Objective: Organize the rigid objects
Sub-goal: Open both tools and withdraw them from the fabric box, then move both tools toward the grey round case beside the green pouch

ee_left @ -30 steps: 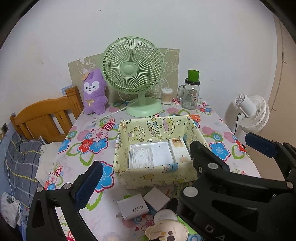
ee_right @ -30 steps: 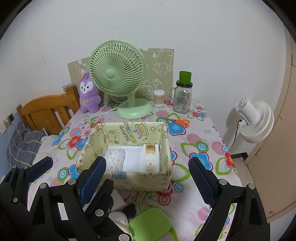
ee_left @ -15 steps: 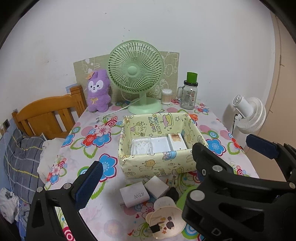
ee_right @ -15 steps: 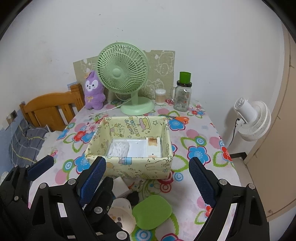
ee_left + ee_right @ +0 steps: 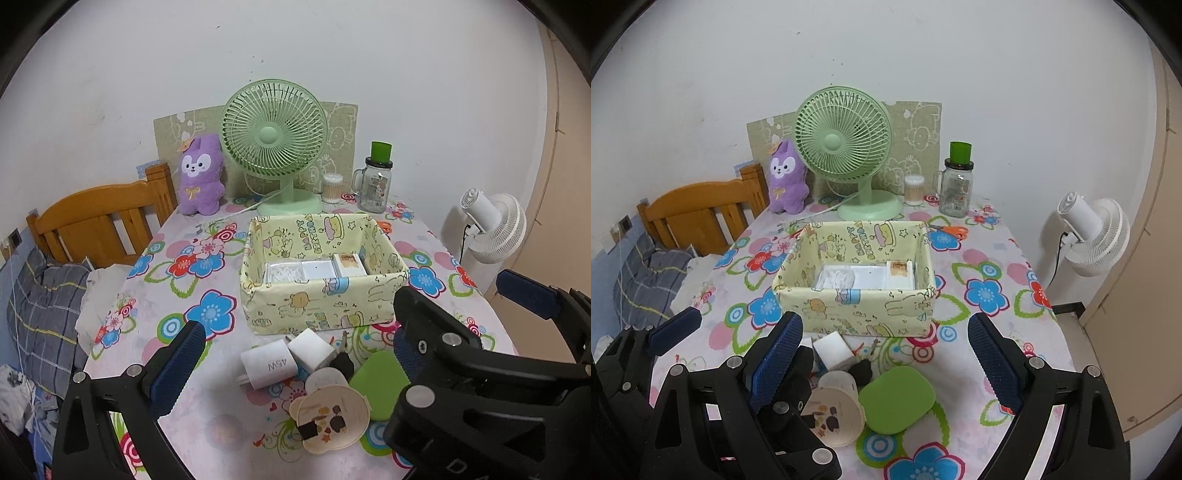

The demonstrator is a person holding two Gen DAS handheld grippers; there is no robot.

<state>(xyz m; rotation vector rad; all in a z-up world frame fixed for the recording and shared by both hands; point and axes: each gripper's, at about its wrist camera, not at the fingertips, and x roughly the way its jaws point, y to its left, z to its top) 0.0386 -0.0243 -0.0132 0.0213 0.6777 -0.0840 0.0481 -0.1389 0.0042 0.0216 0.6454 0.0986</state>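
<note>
Both tools, left and right, gape wide and empty above the chargers near the table's front edge; next, grip one for the box.

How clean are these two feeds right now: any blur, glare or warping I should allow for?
Left wrist: sharp, evenly lit, soft shadows; the "45W" on the white charger is legible. Right wrist: equally sharp, no glare. Both: fisheye bends the table edge and door frame, with dark corners.
</note>
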